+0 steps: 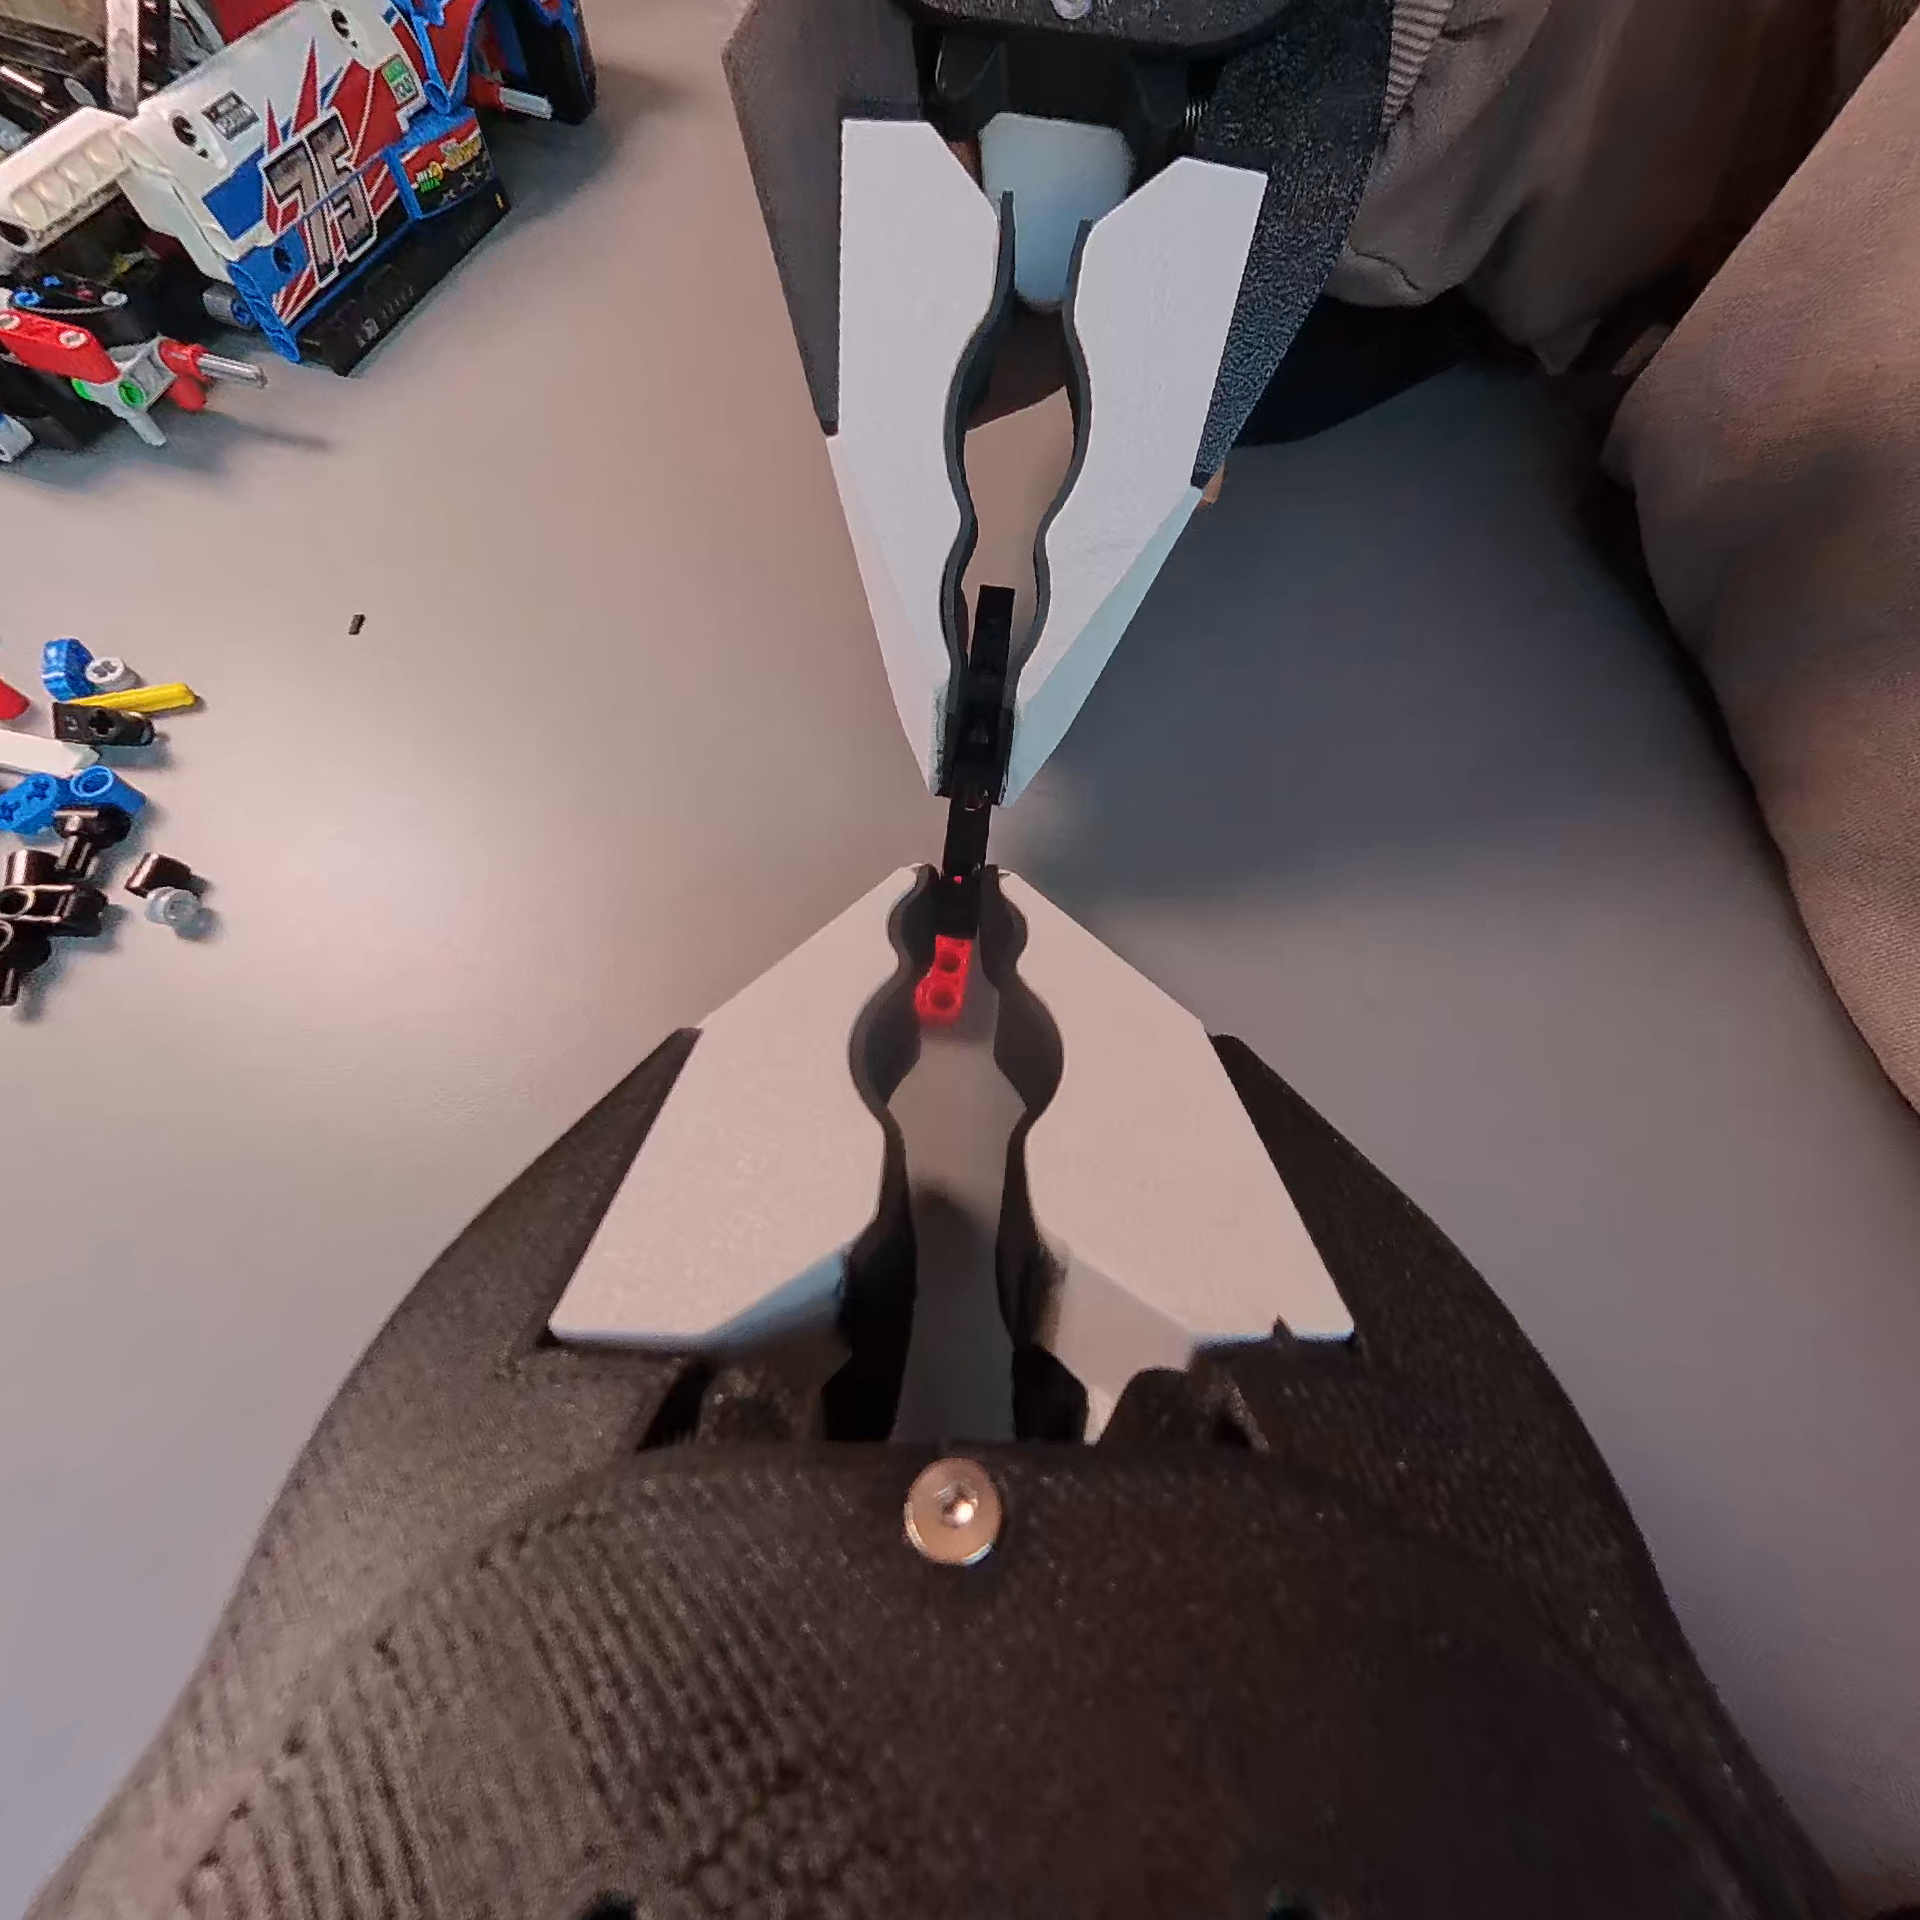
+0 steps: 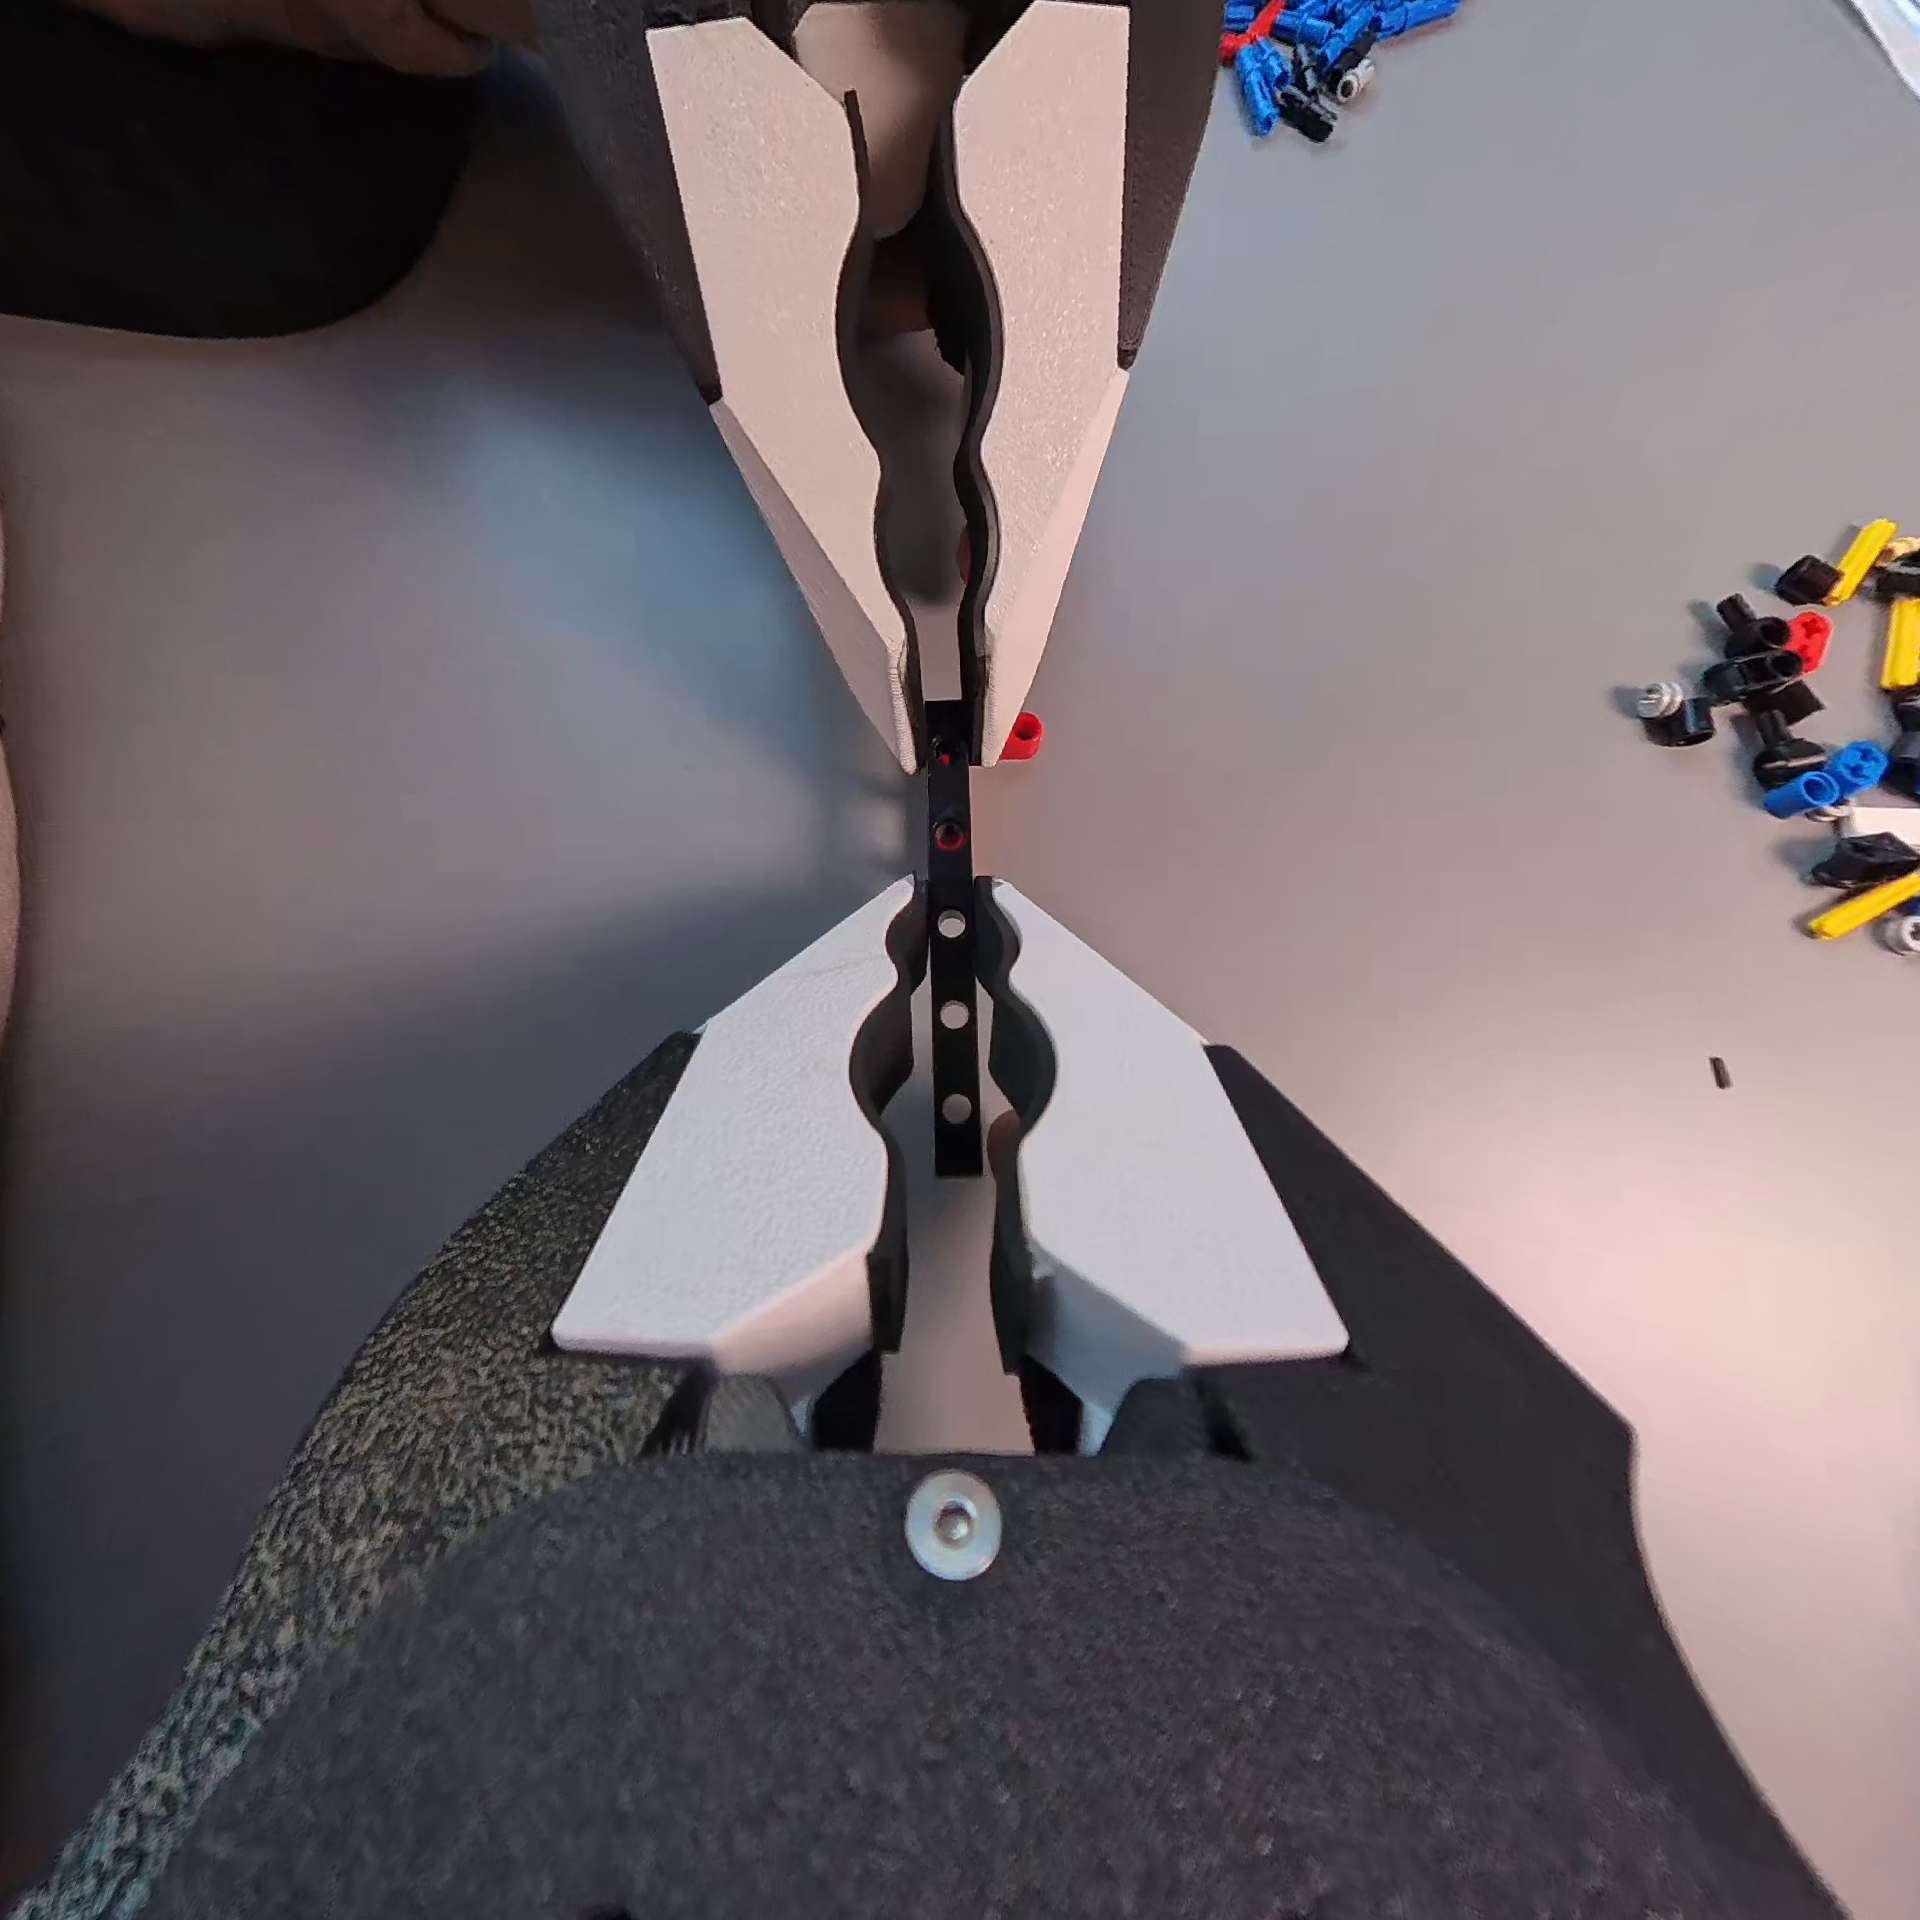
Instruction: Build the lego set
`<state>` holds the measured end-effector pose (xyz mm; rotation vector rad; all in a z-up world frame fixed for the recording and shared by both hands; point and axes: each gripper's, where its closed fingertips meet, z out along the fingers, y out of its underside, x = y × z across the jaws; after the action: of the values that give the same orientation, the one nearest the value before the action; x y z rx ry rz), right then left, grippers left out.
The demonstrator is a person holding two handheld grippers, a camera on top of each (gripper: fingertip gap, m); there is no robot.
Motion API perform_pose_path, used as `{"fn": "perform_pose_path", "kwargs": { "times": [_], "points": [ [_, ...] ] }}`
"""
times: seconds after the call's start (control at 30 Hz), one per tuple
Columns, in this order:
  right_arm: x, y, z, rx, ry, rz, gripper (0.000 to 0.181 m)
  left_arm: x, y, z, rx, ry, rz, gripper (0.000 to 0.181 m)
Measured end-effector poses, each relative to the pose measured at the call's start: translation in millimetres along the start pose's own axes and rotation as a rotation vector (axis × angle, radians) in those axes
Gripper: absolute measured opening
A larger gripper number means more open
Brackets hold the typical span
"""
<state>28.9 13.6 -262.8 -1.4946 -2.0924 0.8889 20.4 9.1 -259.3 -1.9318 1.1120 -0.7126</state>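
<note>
**Item: black beam** (image 2: 953,997). Long, thin, black, with a row of round holes along its flat face. It is held in the air above the grey table (image 2: 1351,1195), and both tongs grip it end to end.

**Right gripper** (image 2: 951,894). Pressed together on the beam. Most of the beam's length lies inside its wavy pads, and the far end sticks out past the tips.

**Left gripper** (image 1: 956,883). Pinching the beam's other end, tip to tip with the right gripper. A small red piece (image 1: 948,982) sits between its fingers against that end of the beam. I cannot tell whether it is fully seated.

**Handling (judged).** The beam is light, rigid and smooth-sided. It should not bend under a pinch, but it can pivot or slip if held by one narrow point. It is best taken across the flat faces, along a good stretch of its length, as the right gripper does. The red piece is tiny and easy to drop, so press it in line with the hole, not at an angle.

**Beside the beam.**
- Loose parts (image 2: 1829,727): black, blue, yellow and red, on the table off to the beam's side, well apart.
- Model (image 1: 260,208): part-built, white, blue and red, farther off than the loose parts.
</note>
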Motion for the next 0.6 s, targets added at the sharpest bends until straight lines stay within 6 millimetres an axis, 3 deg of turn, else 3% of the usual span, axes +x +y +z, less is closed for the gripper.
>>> {"fn": "perform_pose_path", "kwargs": {
  "times": [0.23, 0.33, 0.6],
  "points": [
    [-1, 5, 6, -0.041, 0.03, -0.009, 0.006, 0, 10, 6, -0.062, 0.004, -0.01, 0.007],
    [0, 4, 6, -0.033, 0.067, -0.039, 0.006, -1, 10, 5, -0.078, -0.043, 0.076, 0.007],
    [0, 5, 6, -0.018, 0.022, -0.005, 0.007, 0, 9, 3, -0.063, 0.002, -0.022, 0.007]
  ]
}}
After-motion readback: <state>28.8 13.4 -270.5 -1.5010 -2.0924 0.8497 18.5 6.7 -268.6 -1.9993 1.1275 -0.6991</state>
